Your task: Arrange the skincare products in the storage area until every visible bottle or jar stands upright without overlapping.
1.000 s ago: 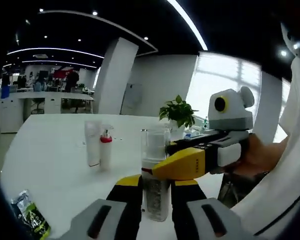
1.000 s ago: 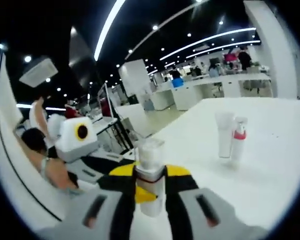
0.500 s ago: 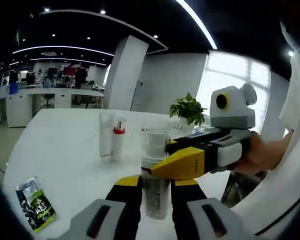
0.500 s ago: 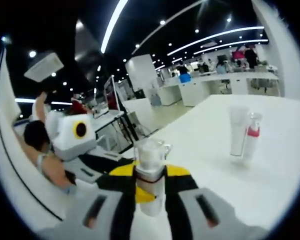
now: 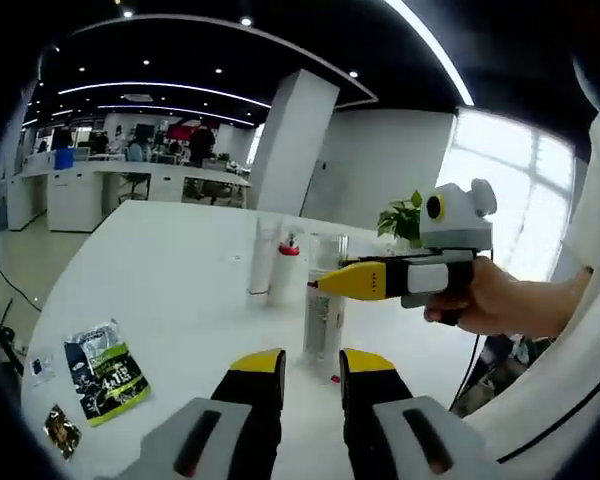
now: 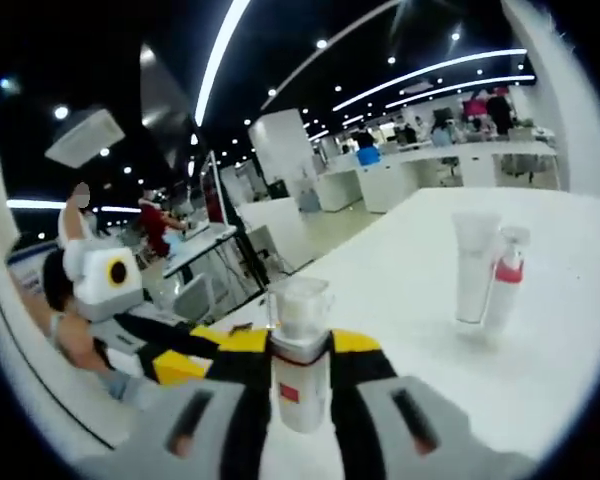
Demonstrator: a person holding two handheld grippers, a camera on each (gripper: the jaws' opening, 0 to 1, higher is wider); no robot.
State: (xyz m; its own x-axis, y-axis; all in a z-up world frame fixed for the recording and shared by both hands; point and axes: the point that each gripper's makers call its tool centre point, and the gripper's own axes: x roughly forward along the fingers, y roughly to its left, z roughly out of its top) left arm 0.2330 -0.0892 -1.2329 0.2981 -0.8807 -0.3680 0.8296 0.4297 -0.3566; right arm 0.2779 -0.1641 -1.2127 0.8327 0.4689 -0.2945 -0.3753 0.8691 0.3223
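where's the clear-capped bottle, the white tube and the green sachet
clear-capped bottle (image 6: 300, 375), right gripper view, on its body between the jaws
white tube (image 5: 263, 258), left gripper view, middle of its body
green sachet (image 5: 107, 371), left gripper view, centre of the packet, flat on the table

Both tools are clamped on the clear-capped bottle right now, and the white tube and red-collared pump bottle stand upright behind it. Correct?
Not quite. The right tool alone grips the clear-capped bottle; the left tool is pulled back, apart from it, as the left gripper view shows. The white tube and red-collared pump bottle do stand upright behind it.
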